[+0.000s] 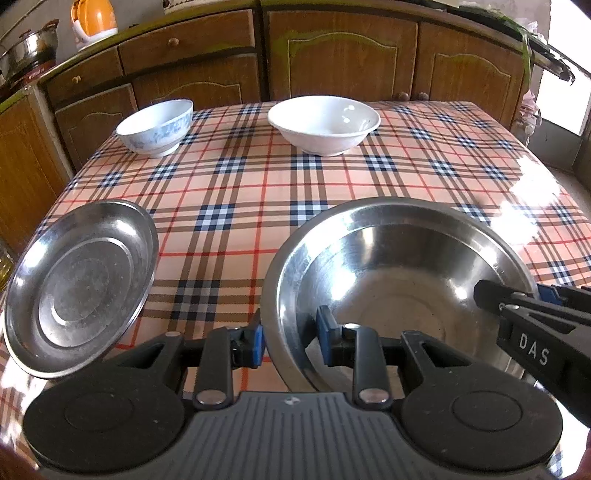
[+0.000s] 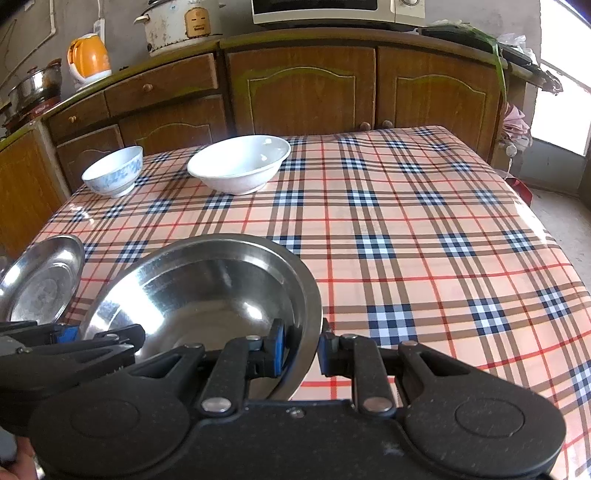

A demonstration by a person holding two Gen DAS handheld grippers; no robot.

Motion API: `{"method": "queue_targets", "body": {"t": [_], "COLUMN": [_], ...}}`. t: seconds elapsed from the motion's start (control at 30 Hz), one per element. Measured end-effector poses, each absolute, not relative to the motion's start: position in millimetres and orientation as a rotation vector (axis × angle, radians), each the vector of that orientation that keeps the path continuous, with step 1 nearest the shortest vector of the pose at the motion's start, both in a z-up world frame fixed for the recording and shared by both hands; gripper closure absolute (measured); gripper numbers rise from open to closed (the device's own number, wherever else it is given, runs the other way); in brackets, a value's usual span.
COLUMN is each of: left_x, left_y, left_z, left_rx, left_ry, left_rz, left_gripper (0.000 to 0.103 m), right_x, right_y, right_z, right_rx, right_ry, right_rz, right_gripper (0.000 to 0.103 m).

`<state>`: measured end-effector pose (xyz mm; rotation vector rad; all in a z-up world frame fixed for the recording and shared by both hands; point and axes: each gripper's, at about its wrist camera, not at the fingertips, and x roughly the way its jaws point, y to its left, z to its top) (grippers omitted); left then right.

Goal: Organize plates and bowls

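Note:
A large steel bowl [image 1: 399,273] sits near the front of the plaid table [image 1: 258,192]. My left gripper [image 1: 290,341] straddles its left rim, one pad outside and one inside, with gaps at both pads. My right gripper [image 2: 301,349] straddles its right rim [image 2: 310,295] the same way, and also shows in the left wrist view [image 1: 517,299]. A flat steel plate [image 1: 77,284] lies at the front left. A blue-patterned bowl [image 1: 157,127] and a wider white bowl [image 1: 323,123] stand at the back.
Wooden cabinets [image 1: 332,62] run behind the table. An orange kettle [image 2: 88,55], a steel pot [image 2: 35,86], a rice cooker [image 2: 181,24] and a microwave [image 2: 332,11] stand on the counter. The table's right half [image 2: 443,240] shows only cloth.

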<state>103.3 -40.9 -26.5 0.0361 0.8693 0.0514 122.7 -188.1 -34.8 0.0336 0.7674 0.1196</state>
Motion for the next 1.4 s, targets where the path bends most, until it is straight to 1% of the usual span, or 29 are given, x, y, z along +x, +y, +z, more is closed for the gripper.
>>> {"method": "queue_targets", "body": {"t": [0.57,1.2,1.3,1.37,1.4], "left_x": [107.5,108.6,108.5,107.9,107.3], "left_y": [-40.0,-41.5,-41.4,-42.6,-43.3], "left_z": [-39.7,-42.0,-42.4,-42.7,-42.7], "left_rx": [0.04,0.056,0.054,0.058,0.061], "left_ry": [0.885,0.868,0.868,0.868,0.867], "left_rz": [0.053,0.052,0.049,0.043,0.041], "left_gripper": [0.074,0.074,0.073,0.073,0.073], "right_x": [128.5,129.9,129.9,129.4,129.4], "right_y": [-187.2,-186.7,-186.2,-184.9,-184.2], "right_z": [-48.3,-51.7,-52.3,-52.0,-51.9], "right_rx": [0.035,0.028,0.031,0.027,0.022], "right_ry": [0.793,0.8,0.801,0.799,0.797], "right_rz": [0.125,0.121,0.126,0.128,0.126], "right_gripper": [0.079,0.077,0.073,0.065,0.064]}}
